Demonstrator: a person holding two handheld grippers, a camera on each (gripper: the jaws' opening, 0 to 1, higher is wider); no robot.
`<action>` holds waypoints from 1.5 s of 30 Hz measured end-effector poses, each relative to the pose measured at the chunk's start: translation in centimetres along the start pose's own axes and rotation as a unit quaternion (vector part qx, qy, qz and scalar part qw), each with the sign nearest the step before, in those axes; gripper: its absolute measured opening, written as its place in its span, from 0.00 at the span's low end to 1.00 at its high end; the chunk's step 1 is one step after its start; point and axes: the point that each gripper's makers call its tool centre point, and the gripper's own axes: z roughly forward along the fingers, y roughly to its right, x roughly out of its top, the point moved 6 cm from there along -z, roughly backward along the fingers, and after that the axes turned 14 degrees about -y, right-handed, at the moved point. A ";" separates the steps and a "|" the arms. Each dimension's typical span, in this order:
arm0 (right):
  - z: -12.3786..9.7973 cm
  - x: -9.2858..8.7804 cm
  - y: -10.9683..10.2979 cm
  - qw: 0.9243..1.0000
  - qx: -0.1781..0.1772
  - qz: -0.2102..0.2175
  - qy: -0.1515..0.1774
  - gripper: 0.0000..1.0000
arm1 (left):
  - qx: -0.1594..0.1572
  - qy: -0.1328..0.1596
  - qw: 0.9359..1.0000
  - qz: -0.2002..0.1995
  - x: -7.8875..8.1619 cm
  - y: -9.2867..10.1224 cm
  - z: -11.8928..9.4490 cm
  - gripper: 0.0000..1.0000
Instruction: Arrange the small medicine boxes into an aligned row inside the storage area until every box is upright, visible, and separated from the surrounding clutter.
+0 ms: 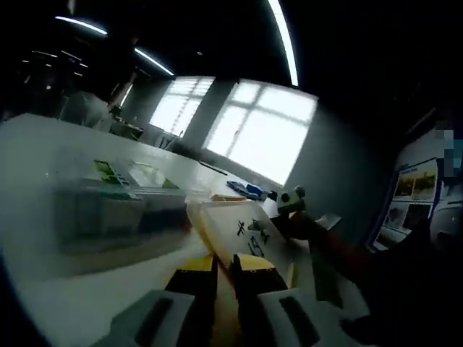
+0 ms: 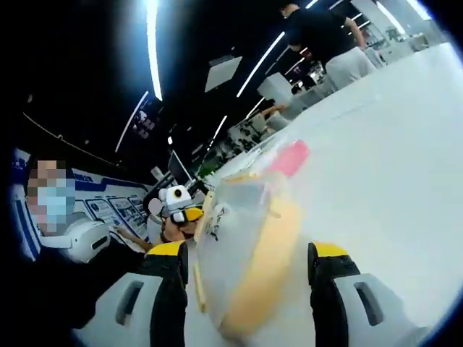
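Note:
My left gripper is shut on the lower edge of a cream medicine box with black characters, held above the white table. To its left stands a clear storage bin with green-and-white boxes inside. My right gripper comes in just behind the held box. In the right gripper view my right gripper has its jaws wide apart, and a blurred clear plastic pack with yellow and pink contents fills the gap; contact is unclear. The left gripper and its box show beyond.
A blue object lies farther back on the table. Bright windows are behind it. A person in black and white stands at the far end of the long white table. Posters line the wall.

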 end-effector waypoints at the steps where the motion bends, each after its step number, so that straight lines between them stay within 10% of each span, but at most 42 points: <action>1: 0.0 -0.2 -0.3 1.000 0.007 -0.003 -0.002 0.58 | 0.002 0.001 1.000 -0.003 0.0 -0.2 0.0 0.07; 6: -0.7 -0.5 -0.5 1.000 0.026 0.012 0.011 0.49 | 0.007 0.008 1.000 -0.011 0.0 -0.9 -0.2 0.07; 12: -1.9 -0.5 0.0 0.999 0.025 0.023 0.025 0.10 | 0.027 0.014 0.999 -0.014 0.2 -2.0 -0.6 0.07; 24: -1.4 -0.9 -0.8 0.993 0.004 0.111 0.039 0.04 | 0.020 0.015 0.999 -0.033 -0.1 -2.2 -0.9 0.06; 45: -0.9 -0.9 -1.2 0.994 -0.019 0.093 0.056 0.04 | 0.025 0.019 0.999 -0.039 -0.1 -1.8 -1.7 0.06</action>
